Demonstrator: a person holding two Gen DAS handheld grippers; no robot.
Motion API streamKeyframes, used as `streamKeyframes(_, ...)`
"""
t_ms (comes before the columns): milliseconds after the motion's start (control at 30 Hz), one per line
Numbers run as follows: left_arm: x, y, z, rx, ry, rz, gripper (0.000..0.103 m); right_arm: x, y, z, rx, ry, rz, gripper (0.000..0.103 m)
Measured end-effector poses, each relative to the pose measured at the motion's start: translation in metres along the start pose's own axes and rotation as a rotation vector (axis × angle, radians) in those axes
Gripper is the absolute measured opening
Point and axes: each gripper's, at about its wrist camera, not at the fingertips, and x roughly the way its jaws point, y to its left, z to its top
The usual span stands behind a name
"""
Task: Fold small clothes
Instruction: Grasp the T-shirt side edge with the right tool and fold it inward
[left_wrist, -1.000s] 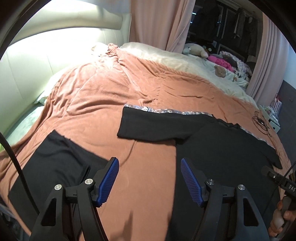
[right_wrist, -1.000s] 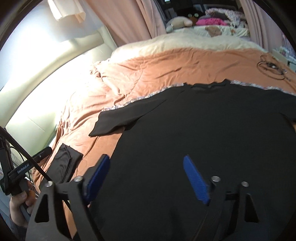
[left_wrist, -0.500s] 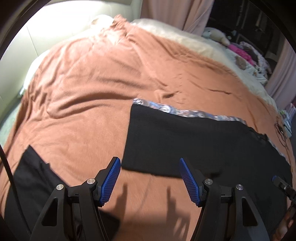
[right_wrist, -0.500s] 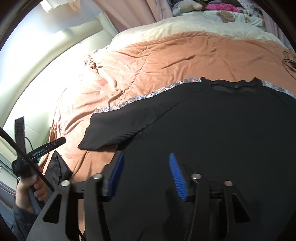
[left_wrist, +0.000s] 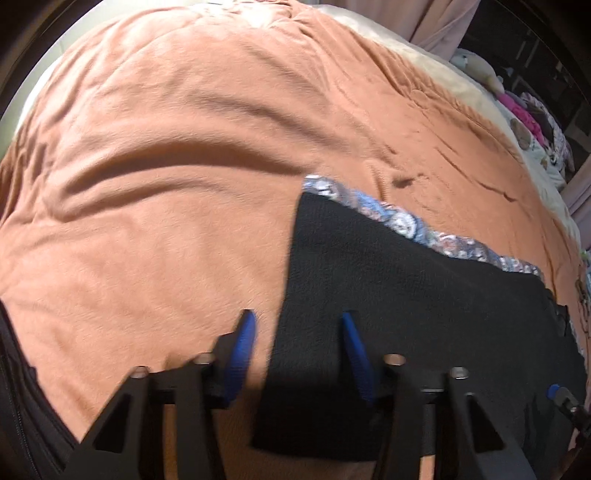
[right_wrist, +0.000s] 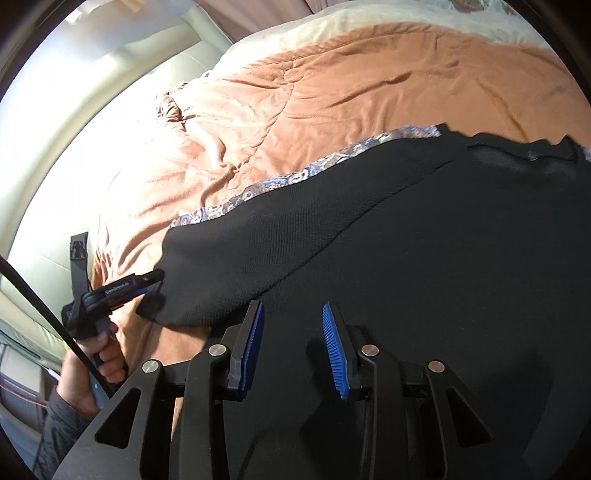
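Note:
A black short-sleeved shirt (right_wrist: 461, 258) lies flat on the orange bedspread (left_wrist: 166, 184), and a patterned strip (left_wrist: 399, 221) shows along its far edge. My left gripper (left_wrist: 297, 325) hangs low over the end of the left sleeve (left_wrist: 369, 277). Its jaws are closing with the cuff edge between them, and the blue pads (left_wrist: 243, 339) stand apart from the cloth. The right gripper (right_wrist: 291, 321) hovers over the shirt where sleeve meets body. Its jaws are closing too, and a gap remains between the pads (right_wrist: 332, 343). In the right wrist view the left gripper (right_wrist: 147, 278) shows at the cuff.
Another black garment (left_wrist: 22, 406) lies at the bed's left edge. A cream blanket (right_wrist: 369, 22), a soft toy (left_wrist: 480, 70) and pink clothes (left_wrist: 524, 114) sit at the far end. A padded headboard (right_wrist: 110, 92) runs on the left. A hand (right_wrist: 99, 354) holds the left gripper's handle.
Both grippers have come forward and down toward the shirt, and both pairs of jaws have narrowed. The left one now straddles the sleeve's cuff edge.

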Motion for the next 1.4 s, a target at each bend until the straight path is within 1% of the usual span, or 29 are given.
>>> streamKeyframes(33,0.001,-0.003,0.001,0.006,0.010,0.002,0.036,0.003,-0.002,0.001,0.014,0.008,0.018,0.023)
streamKeyframes(100,0.004,-0.013,0.003,0.035,0.025,0.037,0.023,0.014,-0.004,0.004,0.039,0.014,0.037,0.019)
streamKeyframes(133,0.006,-0.017,0.004,0.045,0.033,0.030,0.013,0.021,-0.004,0.005,0.049,0.020,0.041,0.018)
streamKeyframes(167,0.005,-0.019,0.005,0.049,0.036,0.020,0.009,0.024,-0.004,0.006,0.060,0.025,0.049,0.015)
streamKeyframes(233,-0.002,-0.028,0.009,0.074,0.015,0.022,0.008,0.032,-0.003,0.008,0.081,0.029,0.077,0.013)
streamKeyframes(367,-0.030,-0.040,0.018,0.081,-0.038,-0.006,0.007,0.054,0.004,0.013,0.079,0.038,0.079,0.013)
streamKeyframes(467,-0.054,-0.052,0.027,0.095,-0.063,-0.020,0.007,0.083,0.002,0.010,0.118,0.109,0.044,0.013)
streamKeyframes(567,-0.079,-0.069,0.037,0.113,-0.086,-0.050,0.007,0.081,0.004,0.016,0.118,0.108,0.019,0.013)
streamKeyframes(667,-0.099,-0.090,0.040,0.152,-0.107,-0.068,0.007,0.061,0.000,0.022,0.139,0.089,0.018,0.014)
streamKeyframes(733,-0.107,-0.106,0.041,0.164,-0.113,-0.087,0.007,0.043,-0.005,0.024,0.166,0.076,0.047,0.027)
streamKeyframes(800,-0.112,-0.123,0.040,0.178,-0.116,-0.104,0.007,0.023,-0.011,0.025,0.178,0.037,0.044,0.064)
streamKeyframes(833,-0.114,-0.132,0.039,0.190,-0.118,-0.112,0.007,0.011,-0.017,0.025,0.179,0.008,0.038,0.068)
streamKeyframes(933,-0.119,-0.163,0.036,0.227,-0.120,-0.140,0.007,-0.012,-0.037,0.023,0.209,-0.012,0.054,0.068)
streamKeyframes(1000,-0.123,-0.184,0.031,0.254,-0.124,-0.163,0.007,-0.024,-0.049,0.021,0.220,-0.028,0.040,0.068)
streamKeyframes(1067,-0.126,-0.200,0.025,0.275,-0.121,-0.183,0.007,-0.038,-0.064,0.017,0.236,-0.045,0.044,0.068)
streamKeyframes(1167,-0.125,-0.231,0.013,0.321,-0.103,-0.225,0.007,-0.053,-0.082,0.011,0.257,-0.064,0.032,0.068)
streamKeyframes(1333,-0.120,-0.282,-0.014,0.430,-0.066,-0.319,0.007,-0.080,-0.106,0.004,0.297,-0.095,-0.027,0.068)
streamKeyframes(1400,-0.116,-0.297,-0.023,0.462,-0.042,-0.352,0.007,-0.090,-0.113,0.003,0.308,-0.103,-0.047,0.068)
